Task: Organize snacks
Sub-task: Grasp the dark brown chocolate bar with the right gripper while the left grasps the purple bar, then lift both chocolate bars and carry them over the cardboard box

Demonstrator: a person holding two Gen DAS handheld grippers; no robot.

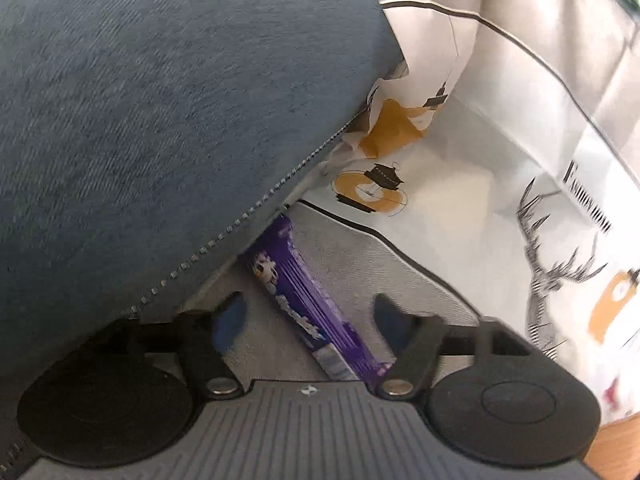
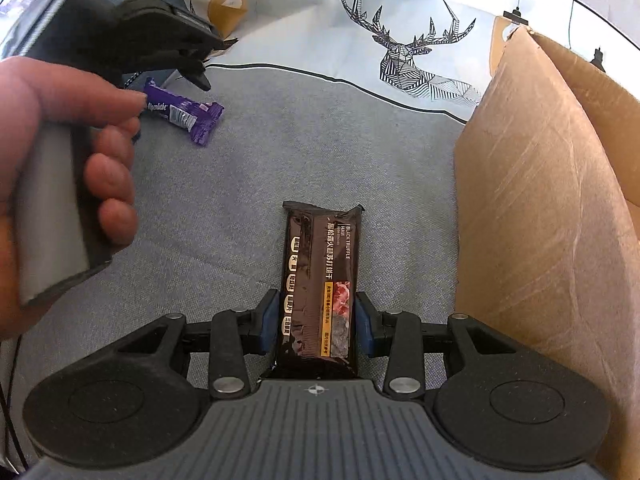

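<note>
Now: purple snack bar (image 2: 182,114) 1 | black cracker pack (image 2: 320,280) 1 | cardboard box (image 2: 540,208) 1

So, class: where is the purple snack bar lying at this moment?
In the left wrist view the purple snack bar lies on the grey cloth, between the left gripper's open fingers, beside the blue zipped cushion.

Purple snack bar (image 1: 298,300) lying flat, dark cracker pack (image 2: 320,292) lengthwise
</note>
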